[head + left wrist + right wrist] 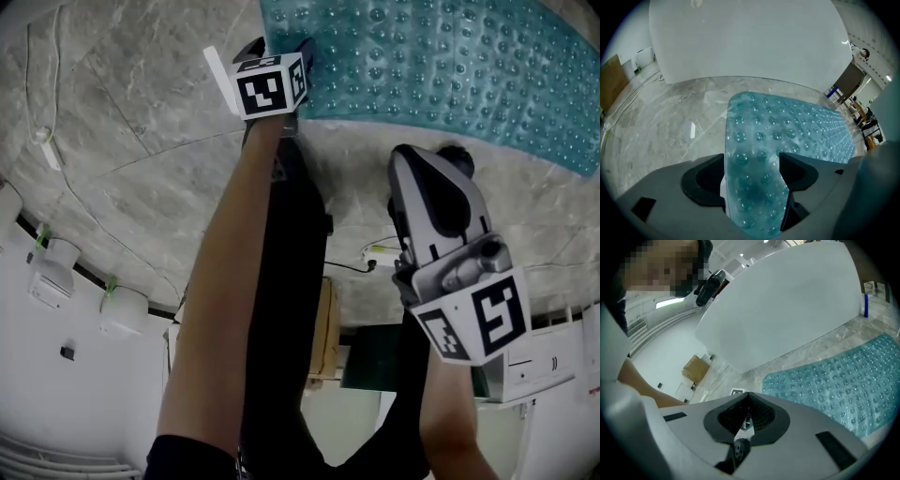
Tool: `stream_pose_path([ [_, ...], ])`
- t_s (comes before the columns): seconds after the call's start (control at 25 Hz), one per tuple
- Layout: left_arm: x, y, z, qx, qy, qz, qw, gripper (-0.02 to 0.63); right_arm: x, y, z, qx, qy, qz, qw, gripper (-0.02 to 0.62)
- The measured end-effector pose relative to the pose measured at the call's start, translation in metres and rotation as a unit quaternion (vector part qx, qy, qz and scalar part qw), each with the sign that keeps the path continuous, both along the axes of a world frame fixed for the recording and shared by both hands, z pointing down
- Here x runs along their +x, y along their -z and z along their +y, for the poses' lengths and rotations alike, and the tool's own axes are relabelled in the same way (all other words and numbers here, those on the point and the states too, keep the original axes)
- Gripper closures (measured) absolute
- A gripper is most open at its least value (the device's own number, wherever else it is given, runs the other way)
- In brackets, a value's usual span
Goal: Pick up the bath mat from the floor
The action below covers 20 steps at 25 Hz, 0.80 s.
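Bath mat (441,66) cut off at the head view's top and right edges.

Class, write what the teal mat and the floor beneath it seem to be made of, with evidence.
The bath mat: likely soft, translucent plastic or rubber; moulded bubbles, glossy, flexing in the left gripper. The floor: grey veined stone or stone-look tile, smooth, with thin joint lines.

Grey marbled floor tiles (661,117) are spreading out in front of a big white tub (750,42), taking soft, even light. Left of the tub, a brown cardboard box (611,79) is standing by the white wall (670,345), and a thin white cable (630,103) is lying on the floor. Right of the tub, a dark doorway (846,82) is showing.
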State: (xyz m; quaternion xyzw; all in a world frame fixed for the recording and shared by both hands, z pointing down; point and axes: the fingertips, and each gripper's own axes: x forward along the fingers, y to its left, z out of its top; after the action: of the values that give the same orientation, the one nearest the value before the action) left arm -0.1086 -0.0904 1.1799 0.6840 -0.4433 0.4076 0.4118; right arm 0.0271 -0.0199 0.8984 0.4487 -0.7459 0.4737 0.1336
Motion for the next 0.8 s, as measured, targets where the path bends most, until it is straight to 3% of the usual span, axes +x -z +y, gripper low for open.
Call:
stream_pose_path([
  [0.24, 0.003, -0.016, -0.010, 0.004, 0.003, -0.036, 0.9993, 0.219, -0.004, 0.001, -0.011, -0.003, -0.017, -0.021, 1.000, 0.583],
  [0.4, 0.001, -0.026, -0.002, -0.016, 0.004, -0.072, 0.9973, 0.215, -0.004, 0.000, -0.013, -0.007, -0.015, -0.018, 1.000, 0.583],
  [0.8, 0.000, -0.025, -0.005, -0.015, 0.007, -0.069, 0.9975, 0.233, 0.007, -0.011, -0.012, -0.016, -0.021, -0.013, 1.000, 0.583],
])
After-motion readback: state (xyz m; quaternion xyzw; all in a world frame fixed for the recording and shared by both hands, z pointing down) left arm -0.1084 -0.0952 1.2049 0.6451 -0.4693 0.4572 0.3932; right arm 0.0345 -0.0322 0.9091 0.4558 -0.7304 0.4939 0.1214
